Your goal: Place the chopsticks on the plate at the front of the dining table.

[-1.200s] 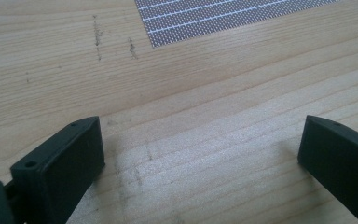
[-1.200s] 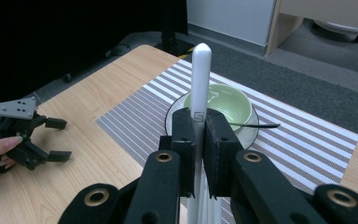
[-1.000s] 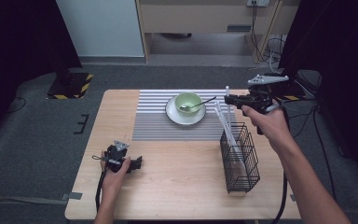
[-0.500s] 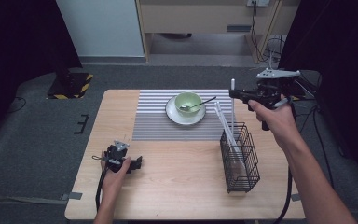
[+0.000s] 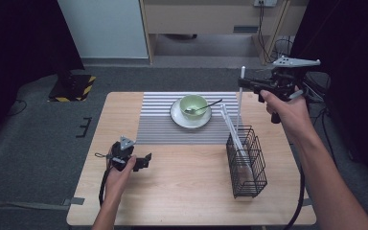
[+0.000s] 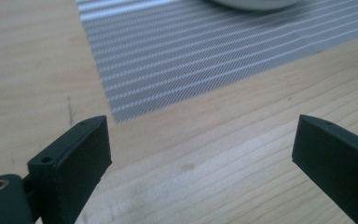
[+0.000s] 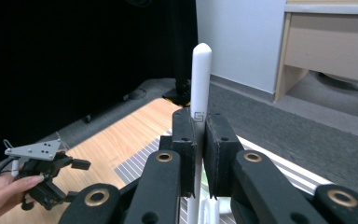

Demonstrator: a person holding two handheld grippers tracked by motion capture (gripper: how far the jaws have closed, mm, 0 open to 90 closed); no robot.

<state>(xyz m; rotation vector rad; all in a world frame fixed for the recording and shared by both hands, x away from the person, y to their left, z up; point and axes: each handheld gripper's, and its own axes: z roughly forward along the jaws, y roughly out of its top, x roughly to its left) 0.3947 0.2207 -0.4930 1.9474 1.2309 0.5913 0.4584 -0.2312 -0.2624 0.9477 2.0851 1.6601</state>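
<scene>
1. Black wire basket (image 5: 247,163), standing upright on the light wooden table (image 5: 182,201) at its right side, holds one white chopstick (image 5: 231,125) that leans toward the striped grey placemat (image 5: 163,120).
2. Pale green bowl (image 5: 193,103) sits on a white plate (image 5: 182,118) on the placemat; a dark metal spoon (image 5: 205,106) rests in it, handle over the rim.
3. Right gripper (image 5: 243,84), raised above the table's far right edge, is clamped on a second white chopstick (image 7: 200,79), which hangs vertically, its lower end inside the basket.
4. Left gripper (image 5: 146,160), low over the table near the placemat's corner, has jaws spread apart, grasping nothing.
</scene>
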